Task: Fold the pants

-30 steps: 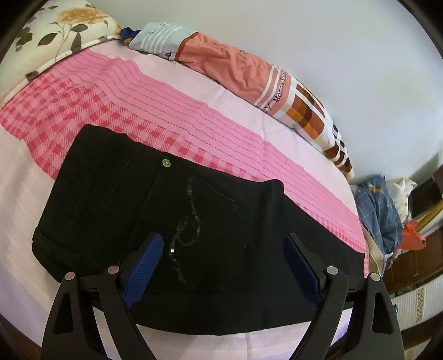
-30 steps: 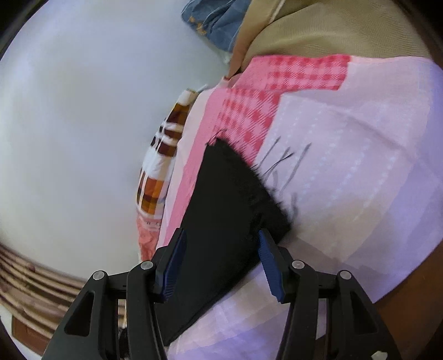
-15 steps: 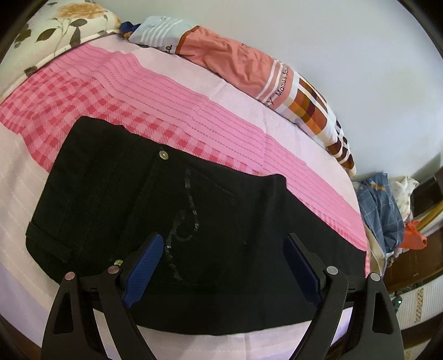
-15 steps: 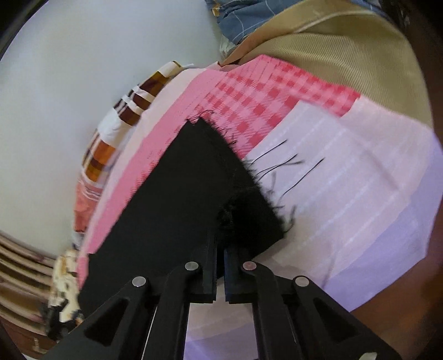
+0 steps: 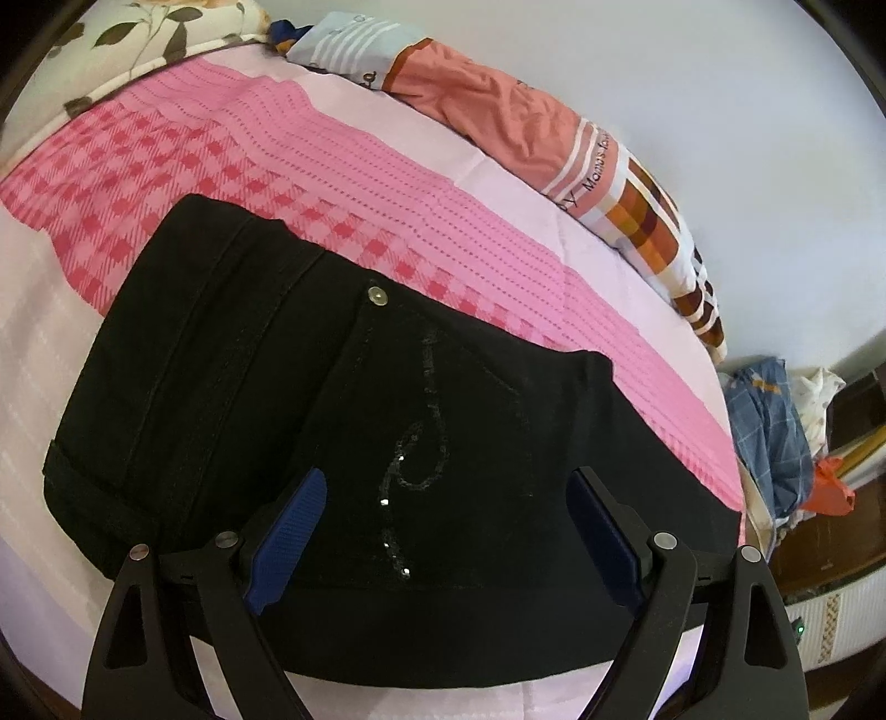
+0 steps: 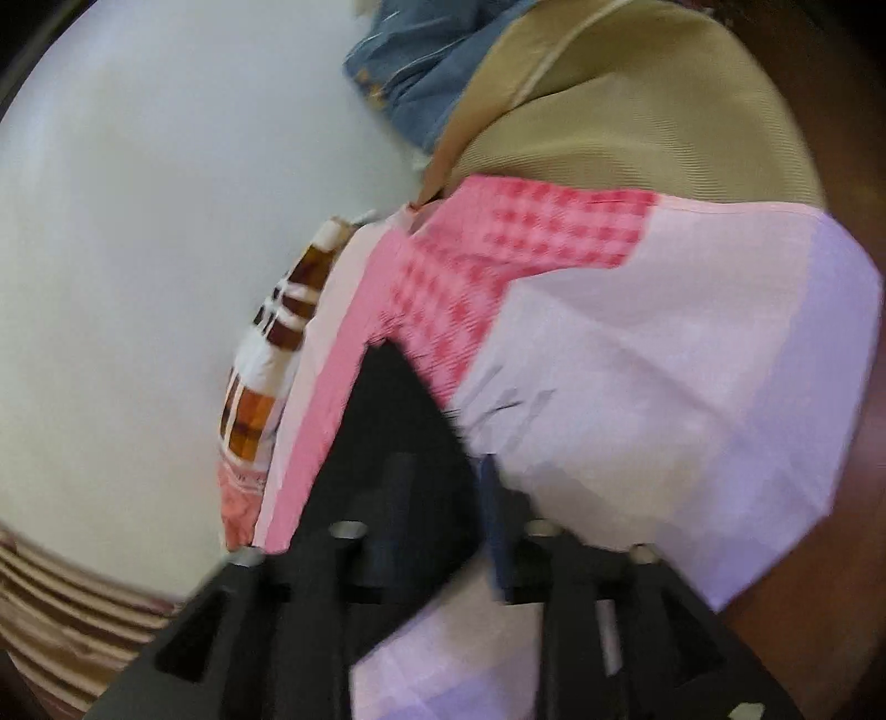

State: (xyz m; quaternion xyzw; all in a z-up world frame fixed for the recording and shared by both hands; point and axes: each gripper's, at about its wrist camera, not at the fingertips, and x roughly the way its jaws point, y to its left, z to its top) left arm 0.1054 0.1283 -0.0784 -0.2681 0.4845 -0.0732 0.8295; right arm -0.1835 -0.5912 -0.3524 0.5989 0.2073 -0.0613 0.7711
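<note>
Black pants (image 5: 343, 432) with a metal stud and a sequin swirl lie flat on the pink and lilac bedsheet (image 5: 343, 183). My left gripper (image 5: 443, 531) is open and hovers over the waist and pocket part, its blue pads apart and holding nothing. In the blurred right wrist view the frayed leg end of the pants (image 6: 387, 421) lies between my right gripper's (image 6: 443, 515) fingers, which stand a little apart. Motion blur hides whether cloth is pinched.
A rumpled orange, white and checked blanket (image 5: 554, 144) lies along the bed's far edge by the white wall. A floral pillow (image 5: 127, 39) is at top left. Blue and orange clothes (image 5: 775, 432) are piled past the bed's end. A tan cushion (image 6: 637, 111) shows beyond the sheet.
My right gripper shut on the pants' leg end half a second ago; now its fingers look parted again and the view has swung. My left gripper stayed open over the waist.
</note>
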